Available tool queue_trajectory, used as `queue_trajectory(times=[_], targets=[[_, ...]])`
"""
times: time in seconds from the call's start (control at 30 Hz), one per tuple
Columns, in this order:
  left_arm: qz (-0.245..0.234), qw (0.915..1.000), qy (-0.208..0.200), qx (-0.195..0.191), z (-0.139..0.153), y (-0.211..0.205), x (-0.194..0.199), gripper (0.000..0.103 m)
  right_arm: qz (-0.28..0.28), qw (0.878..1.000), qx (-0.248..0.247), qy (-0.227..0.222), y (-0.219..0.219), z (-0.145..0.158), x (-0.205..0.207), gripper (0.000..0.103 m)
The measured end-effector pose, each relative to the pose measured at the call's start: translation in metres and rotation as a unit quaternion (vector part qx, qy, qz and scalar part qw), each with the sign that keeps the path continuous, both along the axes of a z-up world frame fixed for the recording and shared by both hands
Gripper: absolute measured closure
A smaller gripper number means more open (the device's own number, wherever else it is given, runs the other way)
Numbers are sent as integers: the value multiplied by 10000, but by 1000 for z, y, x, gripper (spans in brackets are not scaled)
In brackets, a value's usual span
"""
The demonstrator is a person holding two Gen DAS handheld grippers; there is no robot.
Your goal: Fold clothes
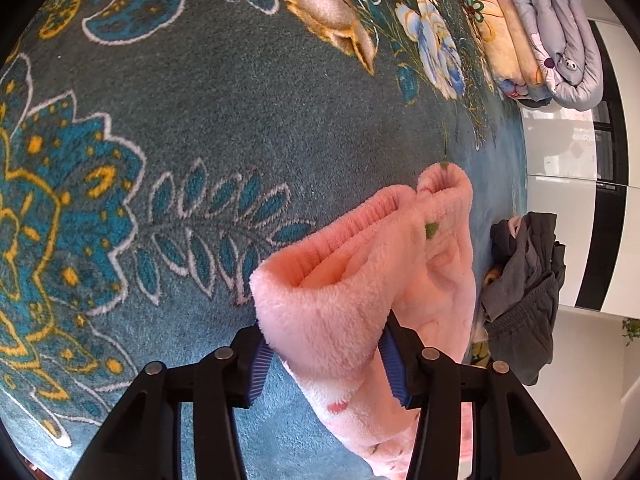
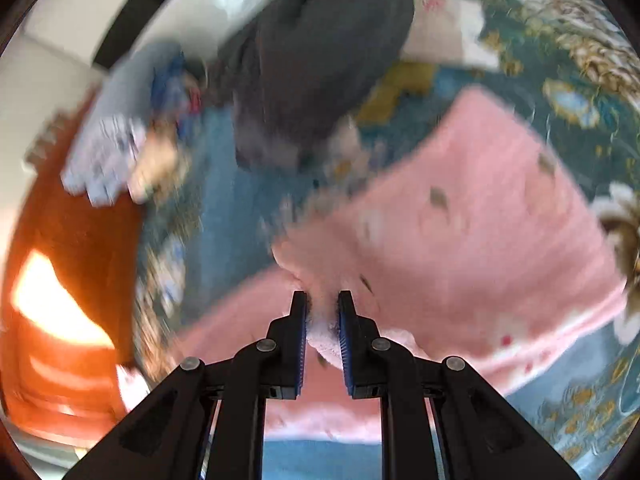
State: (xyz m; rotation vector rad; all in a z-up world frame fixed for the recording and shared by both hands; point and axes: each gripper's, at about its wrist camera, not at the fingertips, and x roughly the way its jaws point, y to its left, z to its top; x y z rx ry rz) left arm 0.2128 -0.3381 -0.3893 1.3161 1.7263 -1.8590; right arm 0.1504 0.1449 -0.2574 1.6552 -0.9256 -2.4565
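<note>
Left wrist view: the left gripper is clamped on a bunched edge of the pink fleece garment, whose length runs away over the teal floral blanket. Right gripper pinches another fold; the garment stretches up-right, blurred, beside a dark grey garment.

In the left wrist view the fleece garment fills the lower centre, bunched between the two fingers of the left claw at the bottom edge, and lies on the patterned blanket that spreads over the left and middle. A heap of crumpled clothes sits at right, just beside the garment. Folded quilts are stacked at upper right. In the blurred right wrist view the right claw at bottom centre has the garment between its fingers.
</note>
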Motion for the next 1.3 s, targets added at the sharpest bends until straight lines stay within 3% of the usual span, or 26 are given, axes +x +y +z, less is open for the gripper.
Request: queue_trajectory(times=[0.1, 0.23, 0.4, 0.5, 0.67, 0.7, 0.73, 0.77, 0.83, 0.9, 0.97, 1.03, 1.1, 1.17, 1.23, 1.3], targets=[[7, 10000, 1, -13, 0, 1, 1, 51, 545, 9970, 552, -28, -28, -4, -5, 88], [-43, 10000, -6, -43, 1, 0, -1, 51, 1266, 9836, 1283, -64, -66, -8, -13, 84], [-180, 9997, -6, -192, 1, 1, 0, 51, 2080, 9534, 2186, -77, -113, -13, -26, 55], [-145, 9997, 23, -185, 1, 2, 2, 51, 2153, 9436, 2505, -202, -133, -21, -51, 54], [-186, 9997, 4, -161, 3, 1, 2, 51, 2121, 9257, 3047, -718, -151, -58, -80, 56], [-211, 9996, 5, -166, 3, 1, 1, 51, 2003, 9249, 3117, -851, -146, -63, -83, 57], [-236, 9996, 6, -170, 3, 0, 0, 51, 1872, 9282, 3074, -947, -138, -64, -83, 65], [-246, 9996, 15, -164, 2, 0, 0, 51, 1728, 9339, 2964, -1008, -128, -63, -84, 82], [-230, 9996, 49, -132, 1, -1, 1, 51, 1232, 9571, 2470, -886, -99, -49, -80, 93], [-179, 9997, 98, -100, -1, -1, 3, 51, 602, 9787, 1852, -647, -65, -29, -74, 93], [-118, 9998, 133, -94, -2, -1, 4, 51, -108, 9905, 1314, -400, -31, -11, -62, 93], [-49, 9998, 144, -108, -2, 1, 5, 50, -187, 9923, 1157, -397, -27, -10, -59, 93], [-23, 9998, 126, -128, -2, 1, 6, 50, 350, 9892, 1346, -469, -53, -18, -65, 93], [-29, 9998, 101, -152, -1, 2, 5, 50, 971, 9774, 1806, -521, -87, -28, -73, 92], [-77, 9998, 67, -178, 1, 2, 4, 50, 1260, 9578, 2542, -458, -114, -37, -79, 84], [-108, 9997, 37, -214, 2, 2, 4, 50, 1368, 9454, 2900, -581, -129, -51, -87, 63]])
